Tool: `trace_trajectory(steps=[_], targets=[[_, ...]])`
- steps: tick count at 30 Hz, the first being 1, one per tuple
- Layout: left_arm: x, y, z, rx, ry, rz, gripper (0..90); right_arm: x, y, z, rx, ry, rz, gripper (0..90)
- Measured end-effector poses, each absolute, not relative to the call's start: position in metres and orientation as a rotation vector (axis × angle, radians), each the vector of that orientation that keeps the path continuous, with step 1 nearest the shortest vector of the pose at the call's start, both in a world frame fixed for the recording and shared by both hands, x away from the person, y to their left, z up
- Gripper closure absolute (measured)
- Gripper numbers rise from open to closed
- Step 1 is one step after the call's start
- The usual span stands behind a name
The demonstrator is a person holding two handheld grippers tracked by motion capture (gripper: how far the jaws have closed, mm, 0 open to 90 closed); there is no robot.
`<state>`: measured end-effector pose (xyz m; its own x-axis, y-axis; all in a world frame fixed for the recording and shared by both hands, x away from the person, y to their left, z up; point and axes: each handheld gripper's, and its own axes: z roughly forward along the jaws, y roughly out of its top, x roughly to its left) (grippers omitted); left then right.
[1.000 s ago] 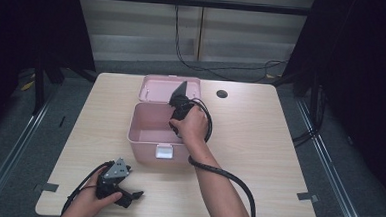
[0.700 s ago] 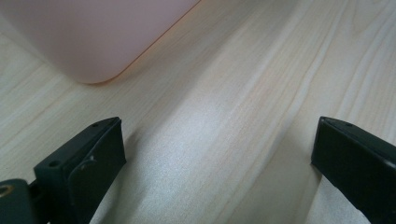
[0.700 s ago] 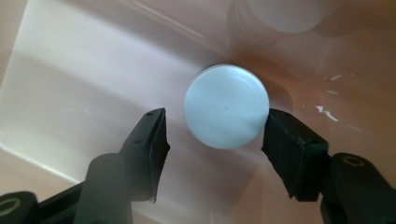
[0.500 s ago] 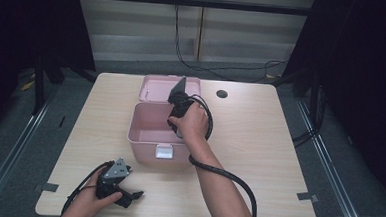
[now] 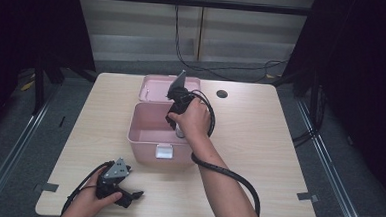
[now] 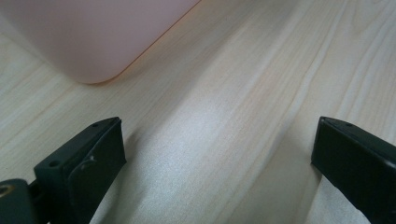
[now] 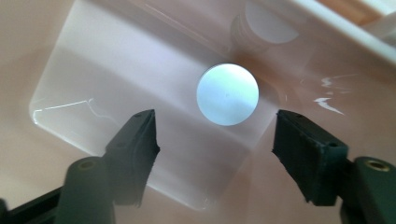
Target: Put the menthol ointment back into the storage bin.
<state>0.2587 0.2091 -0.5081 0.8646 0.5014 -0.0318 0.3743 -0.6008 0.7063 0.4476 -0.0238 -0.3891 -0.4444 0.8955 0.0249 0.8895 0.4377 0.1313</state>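
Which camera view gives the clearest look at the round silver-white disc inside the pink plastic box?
The right gripper view: the round silver-white disc lies on the pink plastic box floor, beyond the right gripper. The high view hides it behind the hand; the left gripper view shows a box corner.

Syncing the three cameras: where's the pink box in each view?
High view: pink box at table centre, lid open behind, right gripper reaching inside.
Left gripper view: a rounded corner of its wall at top left.
Right gripper view: its glossy floor under the open jaws, a silver disc on it.
Shared landmark: the box's pink plastic.
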Motion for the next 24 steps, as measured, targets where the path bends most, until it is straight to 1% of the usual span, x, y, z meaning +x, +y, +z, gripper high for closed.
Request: trace_trajectory(steps=[7, 20, 24], targets=[[0.259, 0.209, -0.508, 2.282, 0.630, 0.218, 2.2, 0.442, -0.028, -0.371, 1.562, 2.631, 0.245, 23.6], [0.259, 0.209, -0.508, 2.281, 0.631, 0.218, 2.2, 0.425, -0.033, -0.348, 1.458, 2.684, 0.337, 19.1], [0.259, 0.209, -0.508, 2.282, 0.630, 0.218, 2.2, 0.420, -0.039, -0.341, 1.446, 2.698, 0.359, 19.2]])
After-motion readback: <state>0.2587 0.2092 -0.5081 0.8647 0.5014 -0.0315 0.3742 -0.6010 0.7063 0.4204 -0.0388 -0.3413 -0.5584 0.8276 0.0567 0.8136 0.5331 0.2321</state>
